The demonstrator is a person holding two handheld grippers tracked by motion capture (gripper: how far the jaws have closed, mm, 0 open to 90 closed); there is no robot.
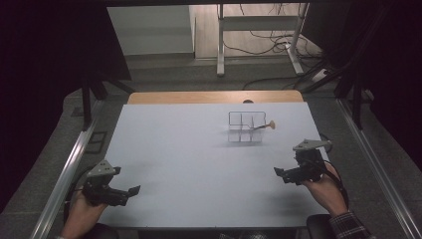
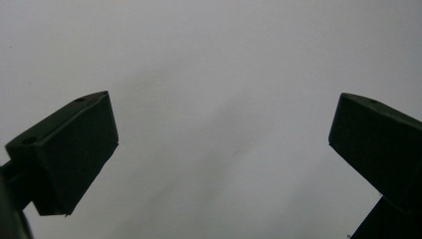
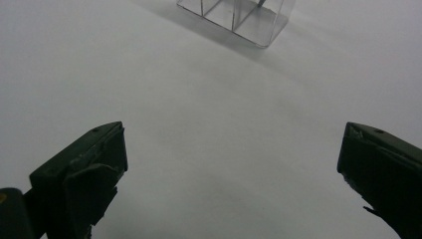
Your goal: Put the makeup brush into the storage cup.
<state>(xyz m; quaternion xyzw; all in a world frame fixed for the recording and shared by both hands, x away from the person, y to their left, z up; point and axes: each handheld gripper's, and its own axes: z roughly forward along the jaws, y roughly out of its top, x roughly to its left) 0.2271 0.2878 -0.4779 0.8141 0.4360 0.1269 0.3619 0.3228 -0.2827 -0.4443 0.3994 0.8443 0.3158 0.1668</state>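
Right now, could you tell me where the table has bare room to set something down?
Most of the white table is bare: the whole left half, and the wide middle strip between the left gripper and the right gripper. The one occupied spot is far right, where the clear divided organizer stands with a brush leaning out of it.
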